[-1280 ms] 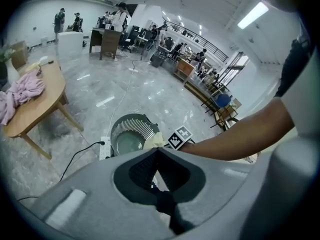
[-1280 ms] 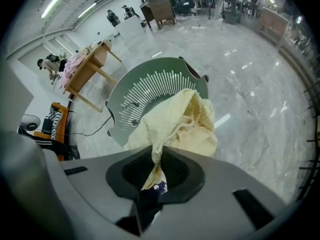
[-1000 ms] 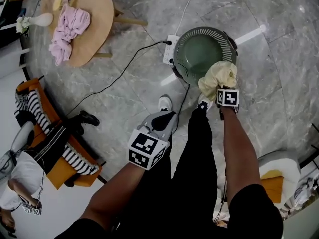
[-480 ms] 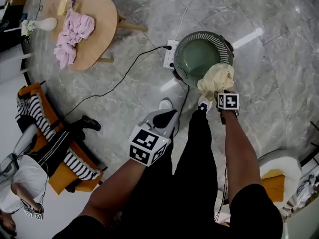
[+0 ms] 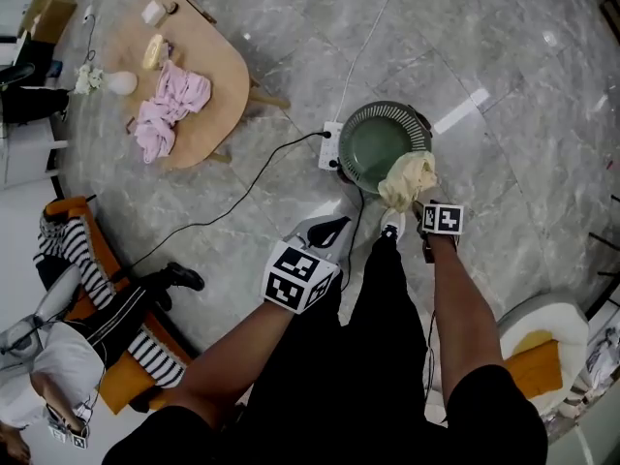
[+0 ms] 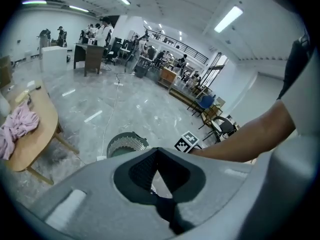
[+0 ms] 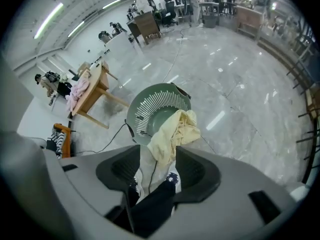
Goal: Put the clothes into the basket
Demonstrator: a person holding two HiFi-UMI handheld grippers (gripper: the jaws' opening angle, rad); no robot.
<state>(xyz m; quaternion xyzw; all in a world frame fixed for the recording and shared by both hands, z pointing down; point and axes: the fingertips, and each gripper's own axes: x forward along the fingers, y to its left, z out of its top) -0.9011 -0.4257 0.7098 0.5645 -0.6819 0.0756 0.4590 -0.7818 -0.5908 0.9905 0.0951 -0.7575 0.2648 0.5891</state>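
**Yellow garment on the basket rim, right tongs spread wide**

A grey marble floor [image 5: 523, 163] fills the head view. At its upper left stands a round pale wooden counter [image 5: 218, 76]. At the left edge, an orange armchair [image 5: 111, 381] carries black-and-white striped cloth.

Near the middle of the floor sits a round green plastic basket with a slatted wall [image 5: 373, 148]. It is well apart from the counter and just ahead of the person's feet.

A crumpled pink garment [image 5: 170, 114] lies on the counter, far from the basket. A pale yellow garment [image 5: 407, 178] is draped over the basket's near rim. One part lies inside and the rest hangs outside, toward the person.

The right tongs [image 7: 157, 149] point steeply down over that near rim. Their jaws have just been opening and now stand wide apart. The yellow garment's lower end shows in the gap between them, with neither pad pressing on it.

The left tongs [image 6: 157, 151] are held beside the person's black-trousered legs, away from the basket. Their jaw tips are pressed together with nothing between them.

A white power strip [image 5: 328, 145] lies just beside the basket's left side, and a black cable runs from it across the floor.
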